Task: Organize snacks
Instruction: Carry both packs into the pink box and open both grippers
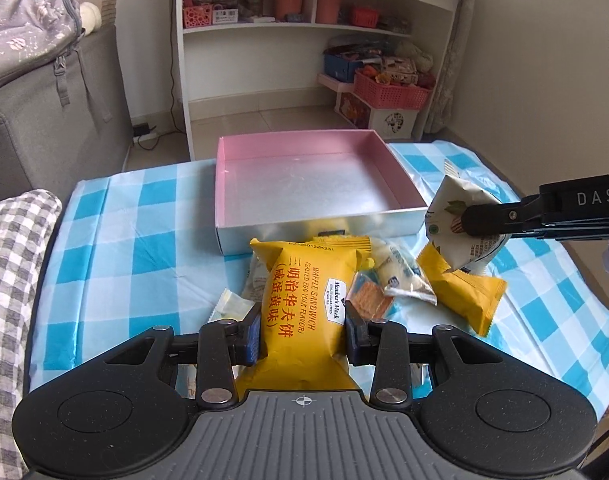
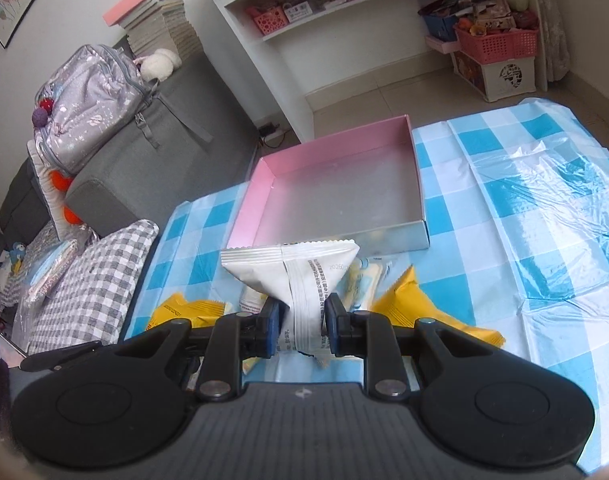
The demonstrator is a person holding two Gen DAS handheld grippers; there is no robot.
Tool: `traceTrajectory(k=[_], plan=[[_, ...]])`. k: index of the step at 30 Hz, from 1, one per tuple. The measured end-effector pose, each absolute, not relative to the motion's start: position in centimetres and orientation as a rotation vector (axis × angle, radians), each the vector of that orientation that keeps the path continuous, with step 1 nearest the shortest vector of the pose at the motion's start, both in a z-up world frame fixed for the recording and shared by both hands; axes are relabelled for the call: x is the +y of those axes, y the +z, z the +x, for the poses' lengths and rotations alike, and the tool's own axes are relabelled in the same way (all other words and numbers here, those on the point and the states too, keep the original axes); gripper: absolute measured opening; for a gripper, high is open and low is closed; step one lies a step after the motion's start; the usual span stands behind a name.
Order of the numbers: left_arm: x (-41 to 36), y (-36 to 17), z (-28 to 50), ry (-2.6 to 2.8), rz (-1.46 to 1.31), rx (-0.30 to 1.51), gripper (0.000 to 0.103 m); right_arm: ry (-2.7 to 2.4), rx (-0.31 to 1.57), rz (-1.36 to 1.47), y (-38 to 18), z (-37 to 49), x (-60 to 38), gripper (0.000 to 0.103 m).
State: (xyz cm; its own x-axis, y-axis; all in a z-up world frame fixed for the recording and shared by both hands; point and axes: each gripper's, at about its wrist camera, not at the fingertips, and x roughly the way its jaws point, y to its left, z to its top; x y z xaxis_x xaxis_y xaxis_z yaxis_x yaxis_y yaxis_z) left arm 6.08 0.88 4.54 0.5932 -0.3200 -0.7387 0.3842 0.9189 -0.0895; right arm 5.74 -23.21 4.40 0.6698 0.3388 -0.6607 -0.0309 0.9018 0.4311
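Observation:
My left gripper [image 1: 302, 334] is shut on a yellow waffle sandwich packet [image 1: 304, 292], held above the checked tablecloth. My right gripper [image 2: 302, 326] is shut on a white snack packet [image 2: 292, 276]. In the left wrist view the right gripper [image 1: 470, 222] comes in from the right edge with that white packet [image 1: 454, 224] lifted over the pile. A shallow box [image 1: 312, 184], pink inside with silver walls, stands empty beyond the pile, and the same box [image 2: 336, 196] shows in the right wrist view. A second yellow packet [image 1: 464, 292], a clear wrapped snack [image 1: 400, 276] and a pale packet [image 1: 230, 304] lie on the cloth.
The blue and white checked cloth [image 1: 144, 240] covers the table. A grey sofa [image 1: 56, 120] with a backpack [image 2: 88, 100] and a checked cushion [image 2: 88, 288] stands at the left. A white shelf unit [image 1: 304, 20] and a pink basket [image 1: 392, 88] are behind the table.

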Motion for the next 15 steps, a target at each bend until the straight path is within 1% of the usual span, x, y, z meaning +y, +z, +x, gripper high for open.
traceTrajectory(k=[4, 9, 15], plan=[[0.3, 5.1, 7.7, -0.375, 0.067, 0.82, 0.036, 0.203, 0.8, 0.432, 4.6, 7.4, -23.0, 0.021], [-0.4, 5.0, 11.5, -0.36, 0.054, 0.804, 0.036, 0.177, 0.834, 0.431, 3.0, 10.9, -22.5, 0.021], [-1.7, 3.5, 16.6, -0.322, 0.056, 0.805, 0.036, 0.148, 0.839, 0.438, 1.4, 15.0, -23.2, 0.021]])
